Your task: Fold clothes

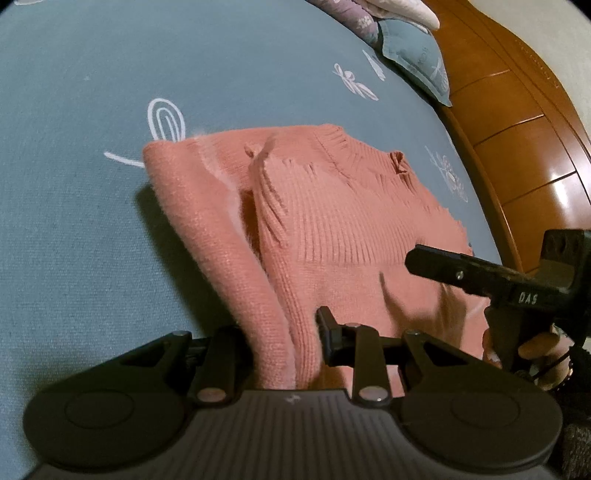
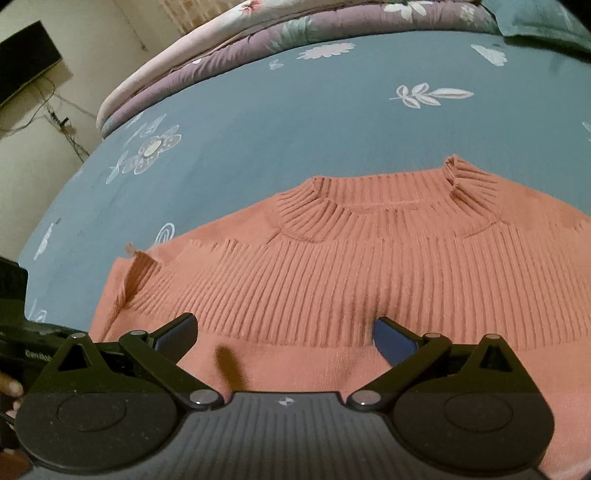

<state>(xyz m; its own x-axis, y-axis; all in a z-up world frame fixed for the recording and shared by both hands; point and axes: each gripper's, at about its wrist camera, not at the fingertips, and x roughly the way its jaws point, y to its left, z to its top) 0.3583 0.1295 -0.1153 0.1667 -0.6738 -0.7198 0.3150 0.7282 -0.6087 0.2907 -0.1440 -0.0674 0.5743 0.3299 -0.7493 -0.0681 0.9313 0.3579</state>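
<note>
Left wrist view: salmon-pink ribbed knit sweater (image 1: 332, 229) is lying on the teal-blue bedsheet with white flower prints (image 1: 92, 184), collar pointing toward the orange-brown wooden headboard (image 1: 524, 140).
Left gripper (image 1: 286, 332): black two-finger tool is clamping a raised fold of the sweater – fabric is bunching up between the fingers and draping down both sides.
Sleeve: one pink sleeve is lying folded over the sweater's left edge in this view.
Right gripper in this view: its black finger is hovering above the sweater's right side, a hand (image 1: 532, 354) is wrapping the handle below it.
Right wrist view: right gripper (image 2: 284, 332) is standing wide open above the sweater's chest – nothing between the fingers, blue pads (image 2: 391, 339) are showing.
Sweater here: ribbed collar is facing away from the camera, body is spreading flat across the bedsheet.
Background: folded purple and pink floral quilt (image 2: 258, 33) is sitting at the far edge of the bed, teal pillow (image 1: 417, 59) is resting near the headboard.
</note>
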